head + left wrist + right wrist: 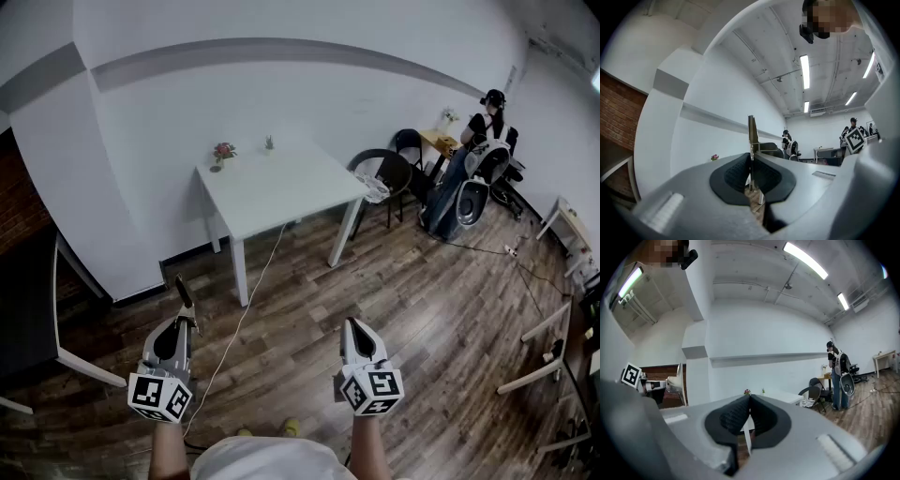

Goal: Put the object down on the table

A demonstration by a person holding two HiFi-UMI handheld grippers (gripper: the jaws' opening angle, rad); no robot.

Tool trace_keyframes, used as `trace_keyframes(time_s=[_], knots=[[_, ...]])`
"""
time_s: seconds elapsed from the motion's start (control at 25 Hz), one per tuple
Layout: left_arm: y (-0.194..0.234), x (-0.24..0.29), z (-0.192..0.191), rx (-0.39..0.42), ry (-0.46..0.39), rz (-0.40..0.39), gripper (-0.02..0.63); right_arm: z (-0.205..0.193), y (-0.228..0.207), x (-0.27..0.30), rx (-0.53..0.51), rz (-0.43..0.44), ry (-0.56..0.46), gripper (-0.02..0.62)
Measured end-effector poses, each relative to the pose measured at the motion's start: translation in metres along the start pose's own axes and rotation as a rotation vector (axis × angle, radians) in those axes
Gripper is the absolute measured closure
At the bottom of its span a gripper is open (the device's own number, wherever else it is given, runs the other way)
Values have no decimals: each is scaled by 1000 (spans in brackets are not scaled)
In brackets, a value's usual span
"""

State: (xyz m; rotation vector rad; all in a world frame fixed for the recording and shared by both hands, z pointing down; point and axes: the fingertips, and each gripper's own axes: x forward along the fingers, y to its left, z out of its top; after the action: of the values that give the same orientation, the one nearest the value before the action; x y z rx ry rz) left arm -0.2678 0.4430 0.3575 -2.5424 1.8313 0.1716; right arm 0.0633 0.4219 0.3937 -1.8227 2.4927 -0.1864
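Observation:
My left gripper (190, 323) is shut on a thin flat metal tool (182, 292) that sticks out forward past the fingertips. In the left gripper view the tool (752, 133) stands as a narrow upright strip pinched between the black pads of this gripper (751, 161). My right gripper (352, 324) is shut with nothing in it; its pads meet in its own view (749, 401). Both grippers hang level over the wooden floor, well short of the white table (281, 183). From the right gripper view the tool (683, 383) shows at the far left, and the table (780, 394) lies ahead.
A small flower pot (223, 152) and a tiny plant (269, 142) stand at the table's far edge. Dark chairs (389, 173) and a person (487, 122) are at the right. A white cable (234, 328) runs across the floor. Dark furniture (28, 309) stands at the left.

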Motion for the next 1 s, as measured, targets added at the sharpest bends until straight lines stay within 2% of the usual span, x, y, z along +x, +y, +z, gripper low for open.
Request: trace_keyframes(time_s=[0.6,1.0], knots=[[-6,0,-2,9,0,2,597,6,1,-2,-18,28,-21,592],[-22,12,-5,11,13,-12,597,3,-18,-7,9,18,-15,592]])
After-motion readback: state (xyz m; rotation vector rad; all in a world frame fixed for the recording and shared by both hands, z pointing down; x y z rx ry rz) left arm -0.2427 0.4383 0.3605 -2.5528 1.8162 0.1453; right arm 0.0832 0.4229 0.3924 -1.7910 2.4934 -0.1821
